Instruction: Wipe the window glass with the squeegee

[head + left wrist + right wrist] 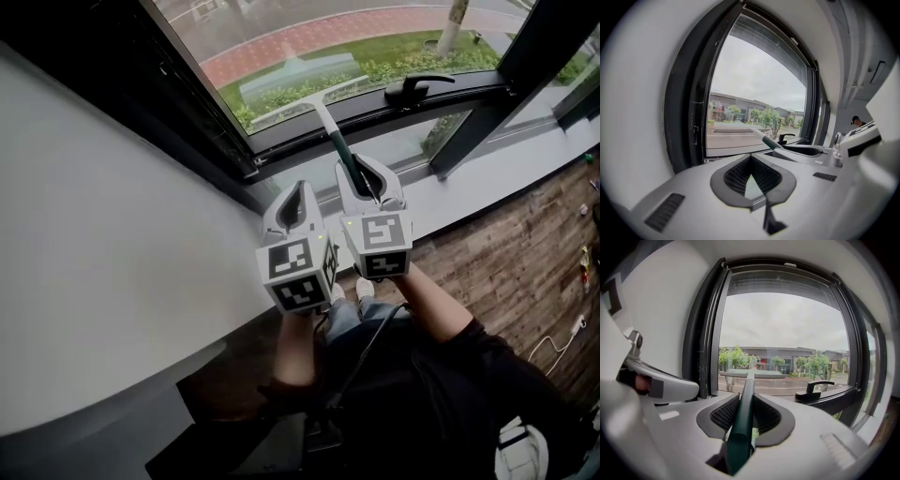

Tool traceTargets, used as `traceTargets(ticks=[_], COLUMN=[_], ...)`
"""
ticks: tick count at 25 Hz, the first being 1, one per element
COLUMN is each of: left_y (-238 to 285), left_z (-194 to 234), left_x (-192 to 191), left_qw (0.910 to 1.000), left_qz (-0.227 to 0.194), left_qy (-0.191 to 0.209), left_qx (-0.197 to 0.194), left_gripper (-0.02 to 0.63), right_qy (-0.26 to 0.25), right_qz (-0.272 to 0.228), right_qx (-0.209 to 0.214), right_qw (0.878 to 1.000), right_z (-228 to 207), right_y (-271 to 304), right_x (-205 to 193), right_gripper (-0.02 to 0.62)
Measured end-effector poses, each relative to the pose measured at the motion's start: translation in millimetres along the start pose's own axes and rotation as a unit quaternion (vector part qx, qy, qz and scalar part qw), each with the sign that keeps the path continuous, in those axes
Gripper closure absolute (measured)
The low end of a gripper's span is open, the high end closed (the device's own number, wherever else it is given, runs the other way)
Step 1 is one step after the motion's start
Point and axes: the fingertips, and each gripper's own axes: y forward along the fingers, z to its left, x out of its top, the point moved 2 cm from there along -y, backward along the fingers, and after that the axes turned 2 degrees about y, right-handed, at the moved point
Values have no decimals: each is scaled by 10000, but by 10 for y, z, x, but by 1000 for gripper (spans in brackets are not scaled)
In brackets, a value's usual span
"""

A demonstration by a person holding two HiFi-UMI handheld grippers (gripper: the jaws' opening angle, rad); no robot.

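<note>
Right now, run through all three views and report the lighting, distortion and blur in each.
Head view: soft daylight through the window glass, no hard shadows, the lower part dim. Left gripper view: strong fisheye bows the window frame, black corners, bright sky darkens the frame. Right gripper view: same fisheye; the squeegee in the jaws is soft up close.

The squeegee (pixel 339 145) has a dark green handle that runs into a pale neck and a wide, pale blade. The handle is clamped between the jaws of the right gripper (pixel 364 176) and slants up and away. The blade lies level against the glass (pixel 309 37), low on the pane (which is clear right through).
</note>
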Motion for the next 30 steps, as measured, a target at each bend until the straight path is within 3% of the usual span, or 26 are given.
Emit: traceTargets(ticks=[6,11,15,19,22,25,30], left_y=[-172,-464,-683,-966,-1135,-1194,-1206], left_z=[-109,-262,-468,-766,-974,-1082,-1098], left_x=[595,1230,1748,2132,2291,2366,2413], left_qw=[9961,9846,9649,9359,9167,9070,9014], left_qz=[-869,-1705,-2534,-3337,-3717,-3888,-4006], left_qy=[155,390,641,960,1209,1316,1372], left_qx=[-70,-51,-258,-600,-833,-945,-911], left_gripper=[606,606,606,606,606,606,606], right_qy=[128,-22,-128,-300,-405,-482,-620], right_qz=[-1035,-2091,-2868,-3512,-3807,-3951,-4022], right_qx=[-133,-443,-546,-564,-651,-706,-763], right_qw=[9945,9769,9563,9341,9215,9146,9102], right_z=[-177,-365,-469,-505,-520,-531,-548], right_y=[-363,-842,-1228,-1568,-1742,-1831,-1860], right_x=[664,1358,1907,2311,2483,2568,2603], right_gripper=[500,500,500,500,500,500,500])
